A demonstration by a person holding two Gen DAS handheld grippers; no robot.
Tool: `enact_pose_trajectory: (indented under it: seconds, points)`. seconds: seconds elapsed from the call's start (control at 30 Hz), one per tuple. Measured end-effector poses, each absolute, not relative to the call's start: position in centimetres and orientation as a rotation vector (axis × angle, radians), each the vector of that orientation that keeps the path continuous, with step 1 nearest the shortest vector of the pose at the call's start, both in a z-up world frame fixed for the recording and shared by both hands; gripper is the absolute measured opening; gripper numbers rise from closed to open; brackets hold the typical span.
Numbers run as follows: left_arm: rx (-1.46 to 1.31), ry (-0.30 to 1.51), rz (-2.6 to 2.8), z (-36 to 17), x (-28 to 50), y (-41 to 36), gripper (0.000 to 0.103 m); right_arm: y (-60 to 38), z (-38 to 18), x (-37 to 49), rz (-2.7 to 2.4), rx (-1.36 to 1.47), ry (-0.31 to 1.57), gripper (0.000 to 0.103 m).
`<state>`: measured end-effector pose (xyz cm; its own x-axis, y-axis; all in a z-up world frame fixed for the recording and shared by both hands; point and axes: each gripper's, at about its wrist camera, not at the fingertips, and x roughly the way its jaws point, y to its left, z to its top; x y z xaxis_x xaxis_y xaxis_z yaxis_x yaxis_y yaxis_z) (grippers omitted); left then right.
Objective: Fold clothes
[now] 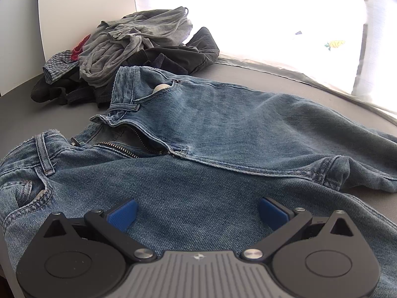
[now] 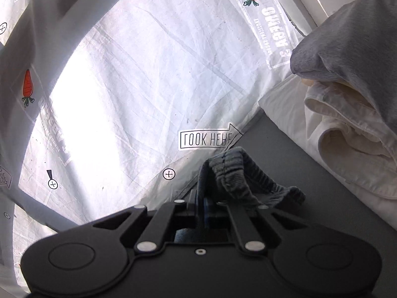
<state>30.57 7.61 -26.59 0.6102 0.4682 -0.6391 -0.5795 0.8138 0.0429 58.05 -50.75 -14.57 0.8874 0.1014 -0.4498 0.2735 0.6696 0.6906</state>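
Blue jeans [image 1: 223, 129] lie spread on the grey table [image 1: 22, 116], front side up, fly unzipped, waistband to the left and legs running right. My left gripper [image 1: 197, 211] is open, its blue pads [image 1: 124, 213] wide apart just above the near thigh of the jeans. My right gripper [image 2: 207, 211] is shut on a bunched denim hem [image 2: 230, 171] and holds it above the grey table [image 2: 285, 164].
A pile of unfolded clothes [image 1: 129, 49], grey, black, striped and red, sits at the table's back left. Folded white and grey garments [image 2: 352, 104] are stacked on the right. A white printed sheet [image 2: 148, 74] with carrot pictures lies beyond the table edge.
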Motion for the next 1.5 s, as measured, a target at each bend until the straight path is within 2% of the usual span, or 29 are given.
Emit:
enact_pose_trajectory:
  seconds: [0.1,0.17,0.2,0.27,0.47,0.5,0.6,0.8,0.87,0.9,1.0,1.03,1.07,1.1,1.17,1.2,1.27,1.5]
  points:
    - [-0.175,0.685,0.609,-26.6,30.6,7.6,0.103,-50.5,-12.4,61.8,-0.059,0.792,0.467,0.006]
    - [-0.175,0.684,0.608,-26.6,30.6,7.7,0.103,-49.8,-12.0,64.3,-0.032,0.738,0.517,0.020]
    - [-0.176,0.684,0.609,-26.6,30.7,7.7,0.103,-49.4,-12.5,65.5,-0.023,0.719,0.566,0.036]
    - [-0.177,0.684,0.609,-26.6,30.7,7.7,0.103,-48.8,-13.9,66.2,-0.031,0.723,0.629,0.037]
    - [-0.177,0.683,0.609,-26.6,30.7,7.8,0.103,-48.8,-17.3,61.3,-0.068,0.804,0.667,0.037]
    - [-0.177,0.683,0.610,-26.6,30.7,7.8,0.103,-49.4,-18.0,60.6,-0.076,0.816,0.675,0.035]
    - [-0.177,0.683,0.611,-26.6,30.7,7.8,0.103,-49.0,-18.5,59.8,-0.054,0.787,0.692,0.016]
    - [-0.177,0.682,0.609,-26.6,30.6,7.8,0.103,-47.0,-18.3,62.0,0.005,0.739,0.719,0.016]
    - [-0.177,0.682,0.608,-26.6,30.6,7.8,0.103,-46.2,-18.4,63.2,0.002,0.734,0.739,0.021]
    - [-0.176,0.683,0.607,-26.6,30.6,7.8,0.103,-45.6,-18.6,64.2,-0.018,0.722,0.760,0.033]
    - [-0.176,0.682,0.608,-26.6,30.6,7.8,0.103,-44.4,-19.3,66.2,-0.015,0.737,0.787,0.037]
    - [-0.177,0.682,0.608,-26.6,30.6,7.8,0.103,-44.1,-19.4,66.8,-0.016,0.741,0.799,0.044]
    - [-0.177,0.682,0.608,-26.6,30.6,7.8,0.103,-43.7,-19.6,67.2,-0.020,0.733,0.817,0.047]
    - [-0.177,0.682,0.609,-26.6,30.6,7.8,0.103,-43.2,-20.0,68.1,-0.031,0.705,0.851,0.047]
    - [-0.177,0.682,0.608,-26.6,30.6,7.8,0.103,-42.5,-20.4,68.4,-0.042,0.646,0.881,0.026]
    - [-0.177,0.682,0.608,-26.6,30.6,7.8,0.103,-42.4,-20.5,68.4,-0.041,0.625,0.883,0.010]
    - [-0.178,0.681,0.608,-26.6,30.6,7.8,0.103,-42.9,-19.8,66.5,-0.044,0.645,0.798,0.006]
    - [-0.179,0.681,0.609,-26.6,30.6,7.8,0.103,-43.7,-14.9,53.9,-0.097,0.616,0.592,0.004]
